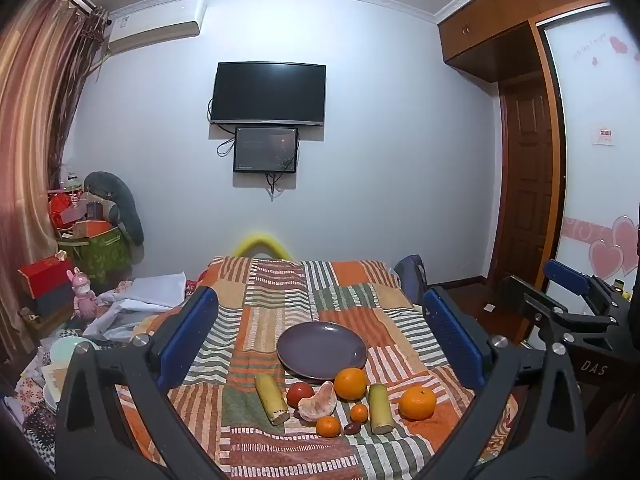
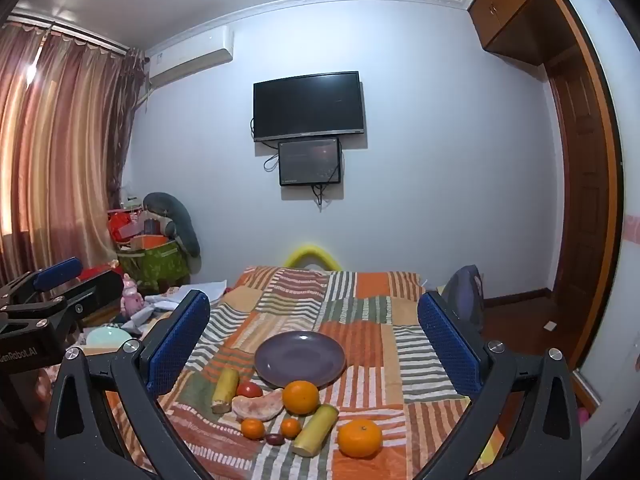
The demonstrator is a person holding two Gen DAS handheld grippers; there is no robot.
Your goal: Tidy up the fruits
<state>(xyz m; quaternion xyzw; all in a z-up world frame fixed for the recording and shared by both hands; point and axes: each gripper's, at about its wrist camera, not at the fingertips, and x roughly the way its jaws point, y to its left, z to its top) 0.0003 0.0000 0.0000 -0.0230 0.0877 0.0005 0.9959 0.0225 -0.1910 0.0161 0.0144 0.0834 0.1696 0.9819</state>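
left gripper [image 1: 320, 338] jaws apart, nothing held | right gripper [image 2: 314, 338] jaws apart, nothing held | fruits [image 1: 344, 400] clustered on patchwork cloth [image 1: 276, 280], just in front of purple plate [image 1: 320, 350] | plate bare

Home bedroom, patchwork-covered bed [image 1: 280, 312], wall-mounted TV [image 1: 268, 94], striped curtains [image 1: 36, 128], wooden wardrobe [image 1: 516, 20], air conditioner [image 1: 156, 26]

Bare patchwork bed [image 1: 352, 280] beyond purple plate [image 1: 322, 350] (nothing on it); fruit cluster [image 1: 324, 400] packed tight along near rim, narrow gap before lone right orange [image 1: 417, 402]
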